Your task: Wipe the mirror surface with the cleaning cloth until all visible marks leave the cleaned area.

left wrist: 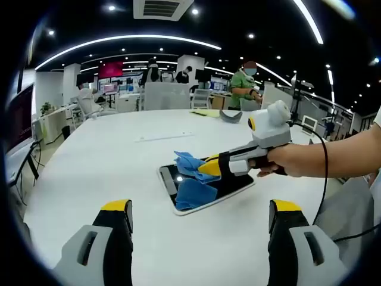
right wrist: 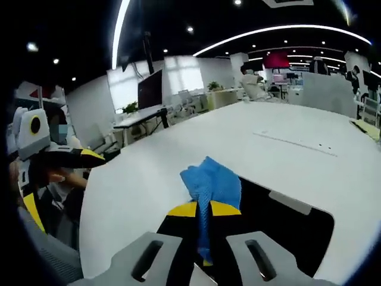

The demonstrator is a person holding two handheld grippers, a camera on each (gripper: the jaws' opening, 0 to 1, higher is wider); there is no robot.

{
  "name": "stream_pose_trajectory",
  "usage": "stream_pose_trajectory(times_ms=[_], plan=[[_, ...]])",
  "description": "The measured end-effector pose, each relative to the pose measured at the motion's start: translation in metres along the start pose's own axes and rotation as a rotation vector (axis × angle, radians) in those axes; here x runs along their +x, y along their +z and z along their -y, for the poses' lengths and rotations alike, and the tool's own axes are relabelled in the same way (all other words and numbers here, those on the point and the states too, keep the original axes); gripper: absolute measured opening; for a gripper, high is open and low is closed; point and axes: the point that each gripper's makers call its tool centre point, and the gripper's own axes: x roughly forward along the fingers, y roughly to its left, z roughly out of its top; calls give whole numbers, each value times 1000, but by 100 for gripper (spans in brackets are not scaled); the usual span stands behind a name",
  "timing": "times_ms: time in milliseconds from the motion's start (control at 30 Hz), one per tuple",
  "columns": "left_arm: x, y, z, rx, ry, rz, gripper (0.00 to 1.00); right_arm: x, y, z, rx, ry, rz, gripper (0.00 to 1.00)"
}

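Blue cleaning cloth (right wrist: 211,185) pinched between closed yellow-tipped jaws of right gripper (right wrist: 203,210), pressed onto dark mirror (right wrist: 286,229) lying flat on white table (right wrist: 178,149). Mirror's far right edge cut off by view's border; marks on glass impossible to make out. From left gripper view, cloth (left wrist: 193,179) covering mirror's (left wrist: 232,185) left part, right gripper (left wrist: 209,167) over it. Left gripper (left wrist: 199,210) hovering above table (left wrist: 119,155), jaws wide apart, holding nothing.
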Motion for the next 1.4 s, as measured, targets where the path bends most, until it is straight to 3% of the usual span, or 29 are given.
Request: stream_pose_trajectory(times_ms=[333,500,733,900,967,1100,1200,1400], plan=[[10,5,14,26,-49,-4,96,-56,-3,48,65,-139,55,1],[17,7,20,37,-71,-11,96,-92,-13,88,99,-241,65,1],[27,10,29,52,-103,-14,96,-127,-23,120,117,-334,68,1],[30,10,29,52,-113,-19,96,-148,-39,145,98,-405,25,1],[31,9,29,51,-113,-23,96,-155,-51,156,67,-445,-26,1],[31,8,28,50,-109,-27,96,-162,-65,160,5,-504,-108,2],[30,7,26,51,-104,-30,96,-162,-72,165,-9,-511,-135,2],[29,7,25,50,-96,-37,96,-150,-88,146,30,-463,-156,5]])
